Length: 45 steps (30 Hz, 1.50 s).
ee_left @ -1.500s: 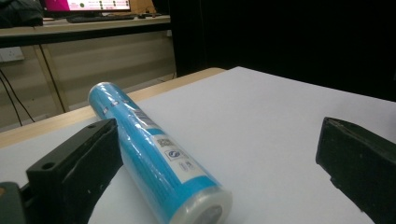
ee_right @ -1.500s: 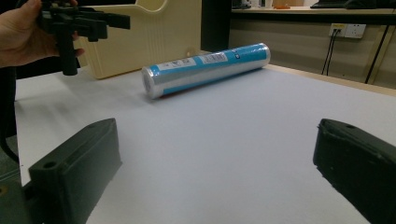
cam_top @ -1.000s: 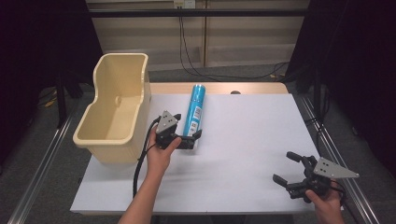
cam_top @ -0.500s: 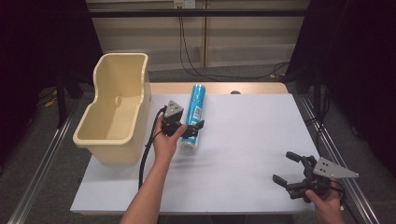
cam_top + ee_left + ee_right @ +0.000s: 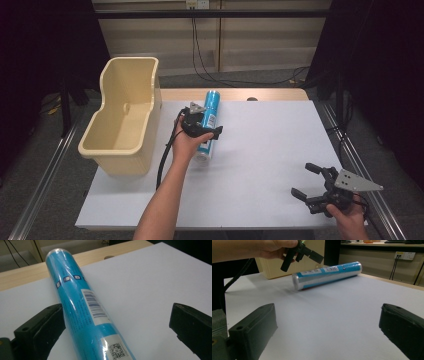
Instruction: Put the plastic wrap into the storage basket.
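A blue cylindrical tube (image 5: 211, 106) with a barcode label lies on its side on the white table top (image 5: 270, 140), pointing away from me. My left gripper (image 5: 206, 127) hovers over the tube's middle, open. In the left gripper view the tube (image 5: 82, 305) runs between the jaws, close against the left jaw and well apart from the right one. My right gripper (image 5: 302, 179) is open near the table's front right corner with nothing between its jaws. Across bare table, the right gripper view shows the tube (image 5: 327, 275) and the left gripper (image 5: 299, 252) above it.
A cream plastic bin (image 5: 127, 160) stands at the table's left edge, beside the tube, its open top up. A wooden strip (image 5: 270, 94) borders the far edge. Cables hang behind the table.
My left hand and gripper have moved forward and slightly right along the tube, from near its front end to over its middle. The right gripper has stayed put.
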Available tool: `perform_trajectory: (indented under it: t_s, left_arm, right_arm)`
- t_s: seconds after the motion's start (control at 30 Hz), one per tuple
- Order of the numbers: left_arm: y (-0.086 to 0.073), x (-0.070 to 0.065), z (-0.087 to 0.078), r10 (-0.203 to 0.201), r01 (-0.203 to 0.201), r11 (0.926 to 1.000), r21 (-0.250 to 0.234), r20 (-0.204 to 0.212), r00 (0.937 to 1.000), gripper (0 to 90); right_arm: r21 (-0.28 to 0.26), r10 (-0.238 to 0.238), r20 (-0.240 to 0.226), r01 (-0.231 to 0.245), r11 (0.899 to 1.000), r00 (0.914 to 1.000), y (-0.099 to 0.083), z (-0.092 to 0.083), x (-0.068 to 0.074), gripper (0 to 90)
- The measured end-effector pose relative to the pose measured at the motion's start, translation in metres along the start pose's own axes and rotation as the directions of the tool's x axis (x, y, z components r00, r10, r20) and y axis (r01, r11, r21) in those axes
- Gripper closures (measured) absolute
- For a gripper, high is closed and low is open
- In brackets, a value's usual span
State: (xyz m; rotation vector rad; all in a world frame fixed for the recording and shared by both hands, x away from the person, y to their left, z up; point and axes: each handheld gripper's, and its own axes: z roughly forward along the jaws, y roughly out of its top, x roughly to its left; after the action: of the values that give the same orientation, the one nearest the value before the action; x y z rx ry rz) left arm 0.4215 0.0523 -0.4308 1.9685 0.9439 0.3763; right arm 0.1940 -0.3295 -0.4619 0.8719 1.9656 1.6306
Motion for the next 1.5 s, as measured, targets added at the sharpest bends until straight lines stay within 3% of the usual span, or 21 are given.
perform_trajectory:
  t_s: [0.03,0.1,0.3,0.33,0.53,0.6,0.73,0.9,0.93,1.03,1.07,1.1,1.13,1.17,1.23,1.27,1.33,1.4,1.5]
  left_arm:
    - [0.001,-0.001,0.002,-0.007,0.007,0.9999,0.011,-0.002,1.0,0.0]
    - [0.003,-0.001,0.005,0.018,-0.016,0.9988,0.046,-0.029,0.9994,0.0]
    - [0.008,0.002,0.011,-0.029,0.032,0.9978,0.059,-0.039,0.9988,1.6]
    - [0.01,0.003,0.012,-0.025,0.03,0.9963,0.081,-0.062,0.9977,2.3]
    - [0.012,0.006,0.018,-0.047,0.06,0.9898,0.129,-0.106,0.9933,6.7]
    - [0.011,0.008,0.023,-0.076,0.095,0.984,0.151,-0.124,0.9894,7.0]
    - [0.007,0.008,0.028,-0.095,0.121,0.9735,0.194,-0.136,0.9862,8.0]
    - [0.003,0.005,0.033,-0.098,0.129,0.9611,0.244,-0.135,0.986,13.3]
    - [0.002,0.004,0.035,-0.083,0.115,0.9583,0.262,-0.131,0.9879,14.6]
    - [-0.001,0.004,0.036,-0.065,0.105,0.9474,0.302,-0.141,0.9879,15.5]
    - [-0.002,0.005,0.036,-0.058,0.101,0.9406,0.324,-0.142,0.9882,16.3]
    - [-0.004,0.005,0.037,-0.067,0.113,0.9368,0.331,-0.145,0.9871,17.4]
    - [-0.004,0.006,0.037,-0.092,0.139,0.9288,0.344,-0.15,0.9845,18.8]
    - [-0.005,0.006,0.037,-0.103,0.15,0.9268,0.344,-0.15,0.9833,19.8]
    - [-0.006,0.006,0.036,-0.149,0.201,0.9087,0.366,-0.165,0.975,22.2]
    - [-0.006,0.007,0.035,-0.161,0.213,0.9057,0.366,-0.166,0.9728,22.9]
    - [-0.009,0.008,0.034,-0.214,0.263,0.897,0.355,-0.171,0.9618,24.7]
    - [-0.011,0.008,0.031,-0.261,0.312,0.8882,0.337,-0.187,0.9469,26.6]
    - [-0.013,0.006,0.027,-0.284,0.336,0.8837,0.326,-0.199,0.9381,27.9]
  right_arm:
    - [0.001,0.0,-0.001,0.0,1.0,1.0,0.0,0.0,0.0,0.8]
    - [0.0,0.0,-0.002,0.0,1.0,1.0,0.0,0.0,0.0,0.9]
    - [-0.002,-0.01,-0.009,0.01,1.0,0.9999,0.0,0.001,0.001,0.9]
    - [0.003,-0.011,-0.008,0.011,1.0,0.9999,0.0,0.001,0.002,1.0]
    - [0.007,-0.013,-0.01,0.013,1.0,0.9999,0.0,0.002,0.001,0.9]
    - [0.007,-0.013,-0.01,0.013,1.0,0.9999,0.0,0.002,0.001,0.9]
    - [0.007,-0.013,-0.01,0.013,1.0,0.9999,0.0,0.001,0.001,0.9]
    - [0.008,-0.012,-0.01,0.012,1.0,0.9999,0.0,0.002,0.001,1.0]
    - [0.008,-0.012,-0.011,0.012,1.0,0.9999,0.0,0.002,0.001,0.9]
    - [0.007,-0.013,-0.012,0.014,1.0,0.9998,0.0,0.002,0.001,1.0]
    - [0.008,-0.014,-0.012,0.014,1.0,0.9998,0.0,0.002,0.001,1.0]
    - [0.008,-0.013,-0.012,0.013,1.0,0.9998,0.0,0.002,0.001,1.0]
    - [0.008,-0.013,-0.012,0.013,1.0,0.9999,0.0,0.002,0.001,1.0]
    - [0.008,-0.013,-0.012,0.013,1.0,0.9998,0.0,0.002,0.001,1.0]
    - [0.01,-0.014,-0.013,0.014,1.0,0.9998,0.0,0.002,0.001,1.0]
    - [0.01,-0.013,-0.013,0.013,1.0,0.9998,0.0,0.002,0.001,1.0]
    - [0.012,-0.013,-0.015,0.013,1.0,0.9998,0.0,0.003,0.001,1.0]
    - [0.013,-0.015,-0.015,0.015,1.0,0.9998,0.0,0.003,0.001,1.0]
    - [0.015,-0.019,-0.013,0.02,1.0,0.9997,0.0,0.003,0.001,1.0]
